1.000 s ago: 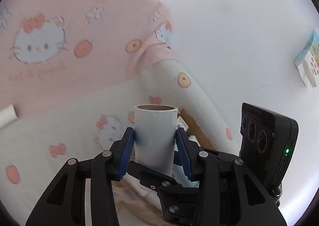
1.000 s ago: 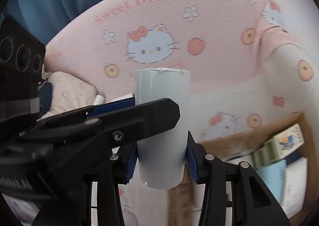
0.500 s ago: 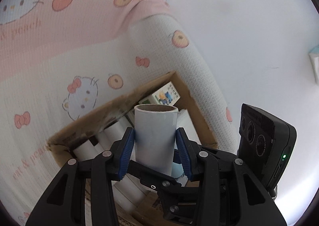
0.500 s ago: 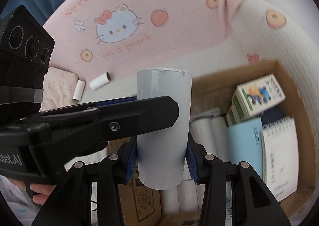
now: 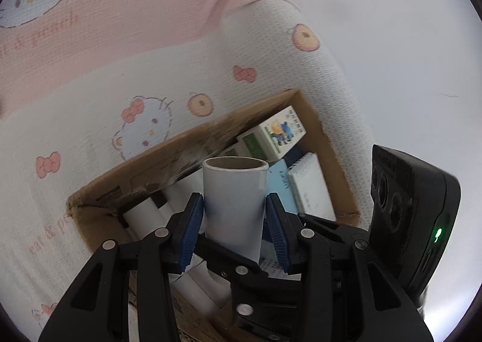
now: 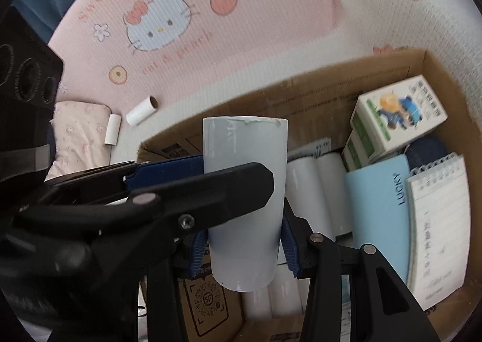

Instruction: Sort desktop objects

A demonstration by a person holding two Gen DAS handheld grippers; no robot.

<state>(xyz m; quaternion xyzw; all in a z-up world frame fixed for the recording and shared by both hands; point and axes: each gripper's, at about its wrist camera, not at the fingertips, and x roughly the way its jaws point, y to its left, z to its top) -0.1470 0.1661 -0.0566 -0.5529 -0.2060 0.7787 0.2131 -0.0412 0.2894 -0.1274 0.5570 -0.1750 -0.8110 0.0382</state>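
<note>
Between pads: left claw [image 5: 235, 223] grips white roll [image 5: 235, 200], upright
Right claw [image 6: 244, 247]: clamps same roll
Below: cardboard box [image 6: 301, 92], rolls, notebooks inside

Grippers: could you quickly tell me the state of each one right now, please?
Left gripper: closed on a white paper roll.
Right gripper: closed on another white roll.
</note>
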